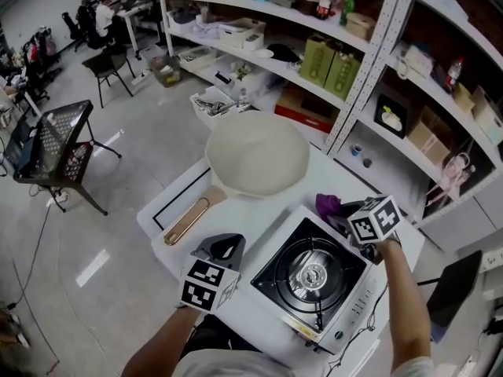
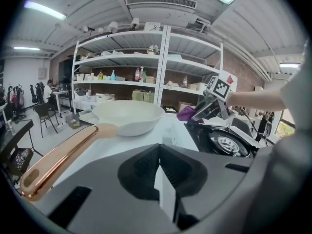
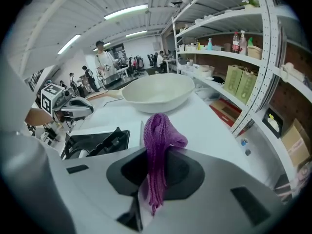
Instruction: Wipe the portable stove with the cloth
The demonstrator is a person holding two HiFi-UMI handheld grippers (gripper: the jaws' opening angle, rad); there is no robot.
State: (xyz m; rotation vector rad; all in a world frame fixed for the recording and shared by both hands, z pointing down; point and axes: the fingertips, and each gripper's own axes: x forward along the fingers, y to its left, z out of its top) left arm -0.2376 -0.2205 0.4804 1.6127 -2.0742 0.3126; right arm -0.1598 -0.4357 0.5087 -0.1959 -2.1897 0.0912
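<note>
**Thin pinch on the cloth, stove left unbraced**

The right gripper (image 3: 151, 189) had its jaws closed on a narrow fold of the purple knitted cloth (image 3: 157, 145), which stood up in a bunch at the centre of the right gripper view. In the head view that cloth (image 1: 328, 205) sat right of centre, just beyond the far corner of the white portable stove with its black burner top (image 1: 310, 277). The left gripper (image 2: 163, 179) had its jaws together on nothing and hung over the white table (image 1: 244, 210) to the stove's left.

The hold looked slight, so the cloth could probably pull free once dragged across the top. The raised black pan supports around the burner (image 1: 312, 274) could snag the loose knit. With nothing bracing the stove, a firm stroke could shove it; it lay close to the table edge at the lower right of the head view. The white pan with the copper-coloured handle (image 1: 255, 159) stood near enough to be knocked on a wide sweep.

Whether the cloth touched the stove could not be told. How much of it hung below the jaws was hidden by the gripper body. The right forearm (image 1: 405, 289) bordered the stove's right side, and its front controls were too small to read.
</note>
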